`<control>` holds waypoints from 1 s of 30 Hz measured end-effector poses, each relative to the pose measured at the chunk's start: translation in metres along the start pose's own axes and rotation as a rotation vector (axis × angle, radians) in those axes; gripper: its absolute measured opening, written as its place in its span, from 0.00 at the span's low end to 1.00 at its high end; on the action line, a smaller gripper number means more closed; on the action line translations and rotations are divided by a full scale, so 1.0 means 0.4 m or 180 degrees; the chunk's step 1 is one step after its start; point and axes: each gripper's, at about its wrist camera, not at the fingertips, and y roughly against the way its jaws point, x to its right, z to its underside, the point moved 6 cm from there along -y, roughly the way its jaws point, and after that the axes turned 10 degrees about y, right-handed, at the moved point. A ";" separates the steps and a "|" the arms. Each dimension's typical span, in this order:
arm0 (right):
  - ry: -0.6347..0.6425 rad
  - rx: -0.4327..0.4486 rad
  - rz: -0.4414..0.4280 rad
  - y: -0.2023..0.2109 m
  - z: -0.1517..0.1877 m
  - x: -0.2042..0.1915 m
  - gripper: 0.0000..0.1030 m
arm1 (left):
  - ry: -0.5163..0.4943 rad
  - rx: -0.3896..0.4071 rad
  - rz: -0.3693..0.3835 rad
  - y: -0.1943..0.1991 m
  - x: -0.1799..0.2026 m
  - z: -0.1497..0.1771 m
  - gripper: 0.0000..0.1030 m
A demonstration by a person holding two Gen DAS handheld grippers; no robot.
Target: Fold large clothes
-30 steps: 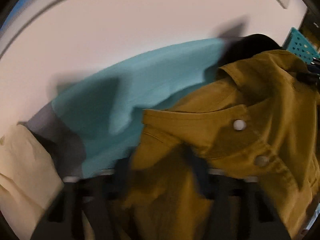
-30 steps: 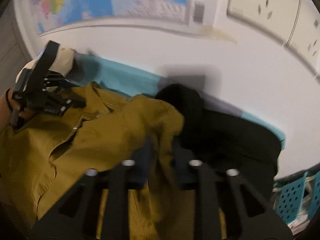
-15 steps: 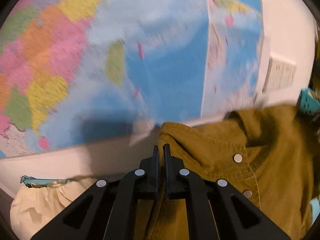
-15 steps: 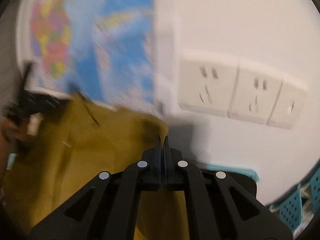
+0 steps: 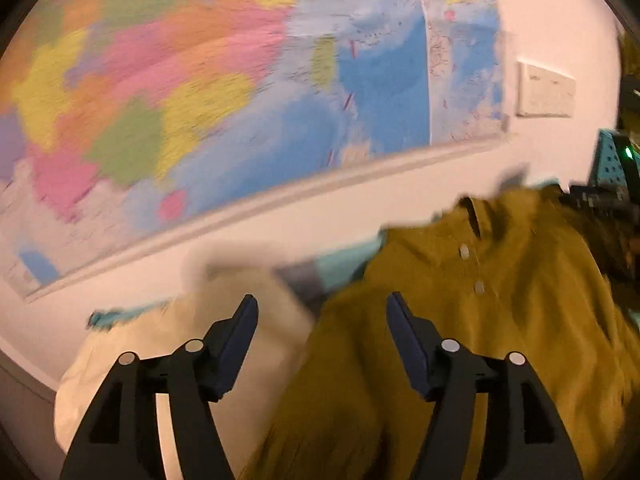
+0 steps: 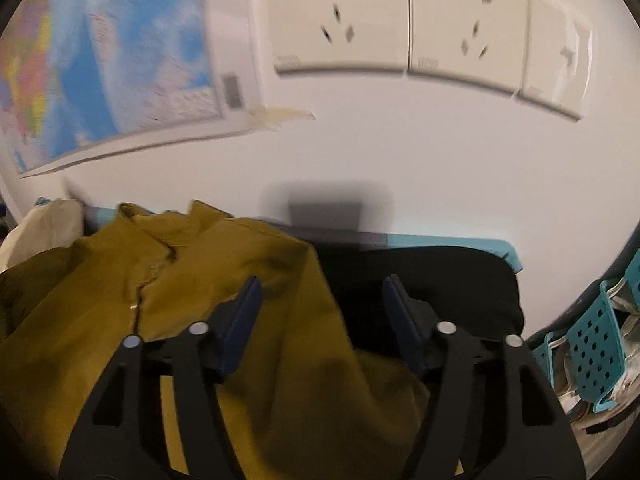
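Now, starting at the far left of the left wrist view, a cream garment [image 5: 168, 344] lies bunched against the wall below a coloured map [image 5: 208, 92]. A strip of teal cloth [image 5: 344, 266] shows behind it. The left gripper [image 5: 322, 310] stands wide apart, its jaws having just been opening; nothing is pinched between them, and its pads hang free above the cloth. To the right of the cream garment, the mustard shirt [image 5: 480, 320] spreads across the lower right of that view, collar toward the wall, two pale snaps showing on its front. A white socket plate [image 5: 546, 90] sits on the wall above it, and a teal basket [image 5: 610, 164] shows at the far right edge; motion blur softens most of this.

In the right wrist view, the map [image 6: 100, 60] fills the upper left, with the cream garment [image 6: 40, 228] just below it at the left edge. The shirt [image 6: 200, 280] lies heaped from left to centre, collar up near the wall. The right gripper [image 6: 320, 298] is likewise spread, jaws just having been opening, gripping nothing; the left finger [image 6: 240, 320] is over the shirt, the right over a black garment [image 6: 440, 276] that lies beside the shirt. Teal cloth [image 6: 492, 246] edges out behind the black one. Sockets [image 6: 400, 28] line the wall above, and the basket [image 6: 592, 344] sits at the lower right.
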 end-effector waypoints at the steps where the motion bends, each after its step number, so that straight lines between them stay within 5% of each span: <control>1: 0.0003 0.0045 -0.0034 0.023 0.001 -0.006 0.63 | 0.0012 -0.0043 0.0007 0.024 -0.013 0.029 0.69; 10: 0.0347 0.0178 -0.0744 0.220 0.131 -0.226 0.75 | 0.0407 -0.0778 0.0020 0.065 -0.088 0.377 0.78; 11: 0.0410 0.0179 -0.0794 0.229 0.148 -0.256 0.76 | 0.0330 -0.0783 -0.0118 0.058 -0.088 0.403 0.72; 14: 0.0526 0.0115 -0.1008 0.240 0.202 -0.337 0.79 | 0.0259 -0.0812 -0.0342 0.046 -0.097 0.430 0.12; 16: 0.0549 0.0066 -0.1075 0.247 0.223 -0.373 0.79 | 0.0335 -0.0631 -0.0451 0.077 -0.128 0.399 0.06; 19: 0.0510 0.0070 -0.1203 0.271 0.242 -0.412 0.79 | 0.0509 -0.0238 -0.0834 0.191 -0.226 0.281 0.05; 21: 0.0566 0.0079 -0.1277 0.278 0.249 -0.435 0.79 | 0.0346 -0.0023 -0.1276 0.240 -0.269 0.220 0.09; 23: 0.0665 0.0041 -0.1325 0.274 0.262 -0.476 0.79 | 0.0169 -0.0044 -0.1759 0.240 -0.308 0.193 0.27; 26: 0.0644 -0.0044 -0.1392 0.249 0.279 -0.502 0.79 | -0.0033 -0.0285 -0.2328 0.161 -0.331 0.223 0.38; 28: 0.0621 -0.0071 -0.1370 0.247 0.294 -0.502 0.79 | 0.0078 -0.0418 -0.2170 0.135 -0.325 0.263 0.51; 30: 0.0551 -0.0095 -0.1368 0.256 0.310 -0.486 0.79 | 0.0475 -0.0332 -0.1476 0.167 -0.302 0.292 0.53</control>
